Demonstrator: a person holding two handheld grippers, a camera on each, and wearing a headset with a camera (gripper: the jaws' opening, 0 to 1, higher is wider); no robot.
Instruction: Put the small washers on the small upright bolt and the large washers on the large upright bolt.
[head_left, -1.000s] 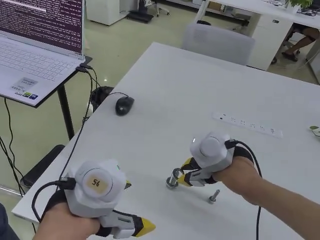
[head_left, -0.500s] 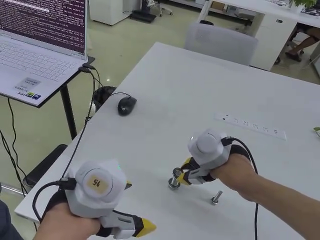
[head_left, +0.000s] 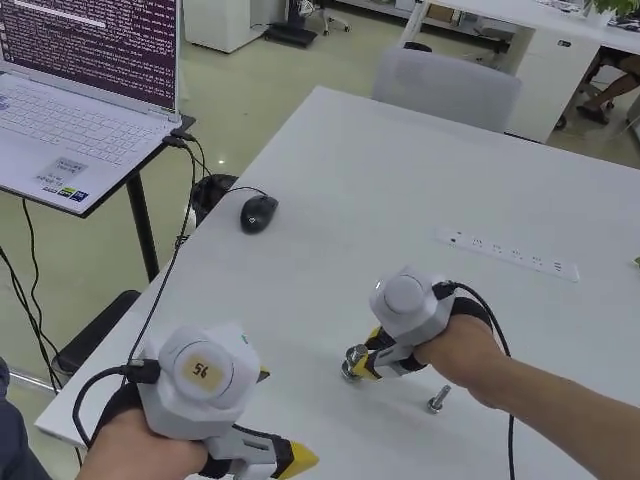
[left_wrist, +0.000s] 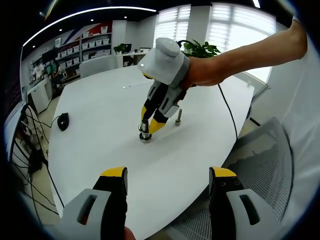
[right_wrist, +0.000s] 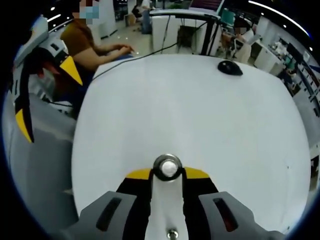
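At the far left of the head view an open laptop (head_left: 70, 110) sits on a stand beside the white table (head_left: 400, 190), and a black mouse (head_left: 259, 212) lies near the table's left edge. The left gripper (left_wrist: 168, 174) hangs low over the near edge; its own view shows what the head view does not, the two yellow-tipped jaws spread wide with nothing between them. Further right, the right gripper (head_left: 362, 363) reaches down to the large upright bolt (left_wrist: 145, 135), which stands on the table. From the left gripper view its tips flank the bolt's top. The right gripper view shows its jaws drawn in tight on a round metal piece (right_wrist: 167, 167); whether that is a washer or the bolt's own end cannot be told. Just to the right stands the small upright bolt (head_left: 438, 400), apart from the gripper, and beyond it a white power strip (head_left: 510, 255).
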